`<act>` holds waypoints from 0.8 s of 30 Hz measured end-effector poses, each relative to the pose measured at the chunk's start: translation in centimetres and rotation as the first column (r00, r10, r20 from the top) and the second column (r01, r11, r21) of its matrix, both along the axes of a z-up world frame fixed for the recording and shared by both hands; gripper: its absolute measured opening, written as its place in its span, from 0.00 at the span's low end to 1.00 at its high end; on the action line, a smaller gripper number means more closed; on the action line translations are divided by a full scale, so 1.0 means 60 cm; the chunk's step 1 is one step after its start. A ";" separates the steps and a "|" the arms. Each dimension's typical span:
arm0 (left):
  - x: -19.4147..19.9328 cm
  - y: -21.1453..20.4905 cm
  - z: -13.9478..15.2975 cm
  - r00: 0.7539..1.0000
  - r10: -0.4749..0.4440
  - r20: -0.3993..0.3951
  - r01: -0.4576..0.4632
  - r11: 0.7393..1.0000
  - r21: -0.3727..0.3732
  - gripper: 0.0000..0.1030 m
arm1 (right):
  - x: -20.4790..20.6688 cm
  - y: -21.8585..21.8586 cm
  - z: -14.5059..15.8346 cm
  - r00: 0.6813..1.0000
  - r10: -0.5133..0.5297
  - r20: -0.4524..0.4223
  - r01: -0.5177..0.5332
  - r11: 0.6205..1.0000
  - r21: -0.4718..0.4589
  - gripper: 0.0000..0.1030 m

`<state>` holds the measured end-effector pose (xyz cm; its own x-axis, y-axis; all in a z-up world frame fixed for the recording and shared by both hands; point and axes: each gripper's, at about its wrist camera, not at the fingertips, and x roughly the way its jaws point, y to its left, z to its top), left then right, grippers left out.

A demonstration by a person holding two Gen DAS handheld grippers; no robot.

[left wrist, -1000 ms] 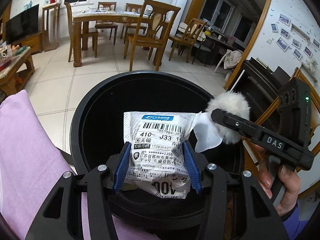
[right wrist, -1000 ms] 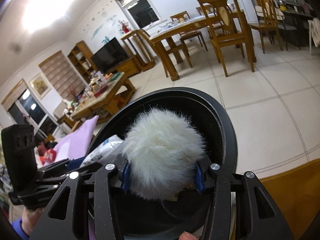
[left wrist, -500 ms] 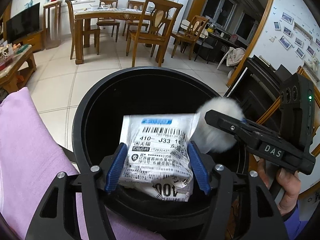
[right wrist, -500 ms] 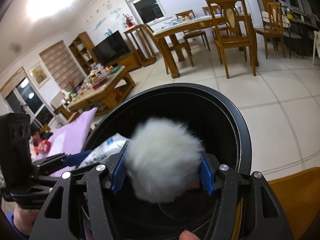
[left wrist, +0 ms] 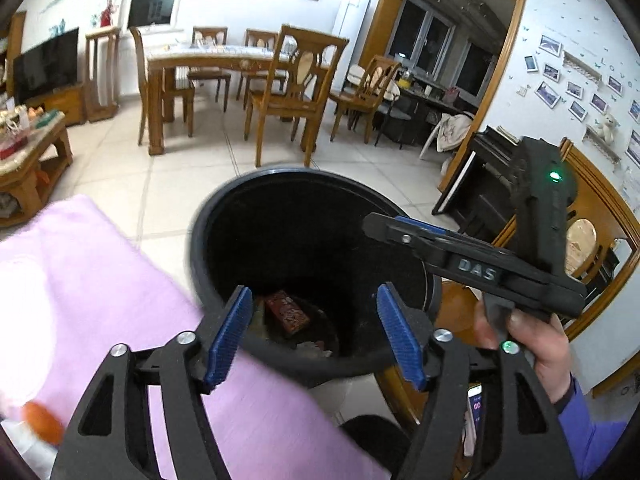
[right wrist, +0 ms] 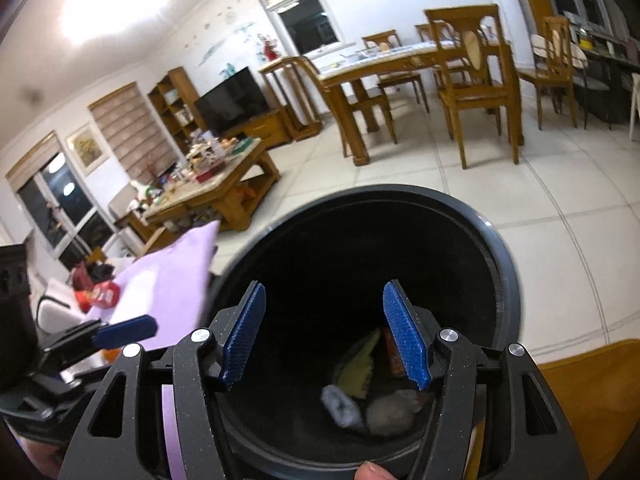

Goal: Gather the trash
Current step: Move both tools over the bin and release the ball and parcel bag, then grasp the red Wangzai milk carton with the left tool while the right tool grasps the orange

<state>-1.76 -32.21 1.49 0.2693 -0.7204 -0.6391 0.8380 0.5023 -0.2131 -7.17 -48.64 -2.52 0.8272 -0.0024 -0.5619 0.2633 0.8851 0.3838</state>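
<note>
A black round trash bin (left wrist: 224, 216) stands on the tiled floor under both grippers. My left gripper (left wrist: 314, 312) hangs over its near rim with its jaws opening and nothing between the blue pads. My right gripper (right wrist: 325, 312) is open and empty above the bin (right wrist: 500, 248). In the left wrist view the right gripper (left wrist: 382, 226) reaches in from the right, held by a hand (left wrist: 536, 344). At the bottom of the bin lie a white fluffy ball (right wrist: 390, 414), a pale parcel bag (right wrist: 342, 406), a yellow wrapper (right wrist: 358, 368) and a red box (left wrist: 288, 312).
A purple cloth (left wrist: 100, 300) covers the surface left of the bin, with an orange object (left wrist: 42, 416) at its near corner. A cluttered coffee table (right wrist: 216, 172) stands further left. A dining table with chairs (left wrist: 208, 60) stands behind, and a dark piano (left wrist: 480, 184) to the right.
Both grippers opened: the parcel bag left the left one and the fluffy ball left the right one. Both now lie in the bin. Both grippers rose and drew back.
</note>
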 end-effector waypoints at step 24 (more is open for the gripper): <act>0.353 0.431 -0.015 0.954 0.023 0.298 -0.150 0.899 0.411 0.77 | 0.226 0.439 0.032 0.873 0.473 -0.122 -0.477 0.879 -0.009 0.69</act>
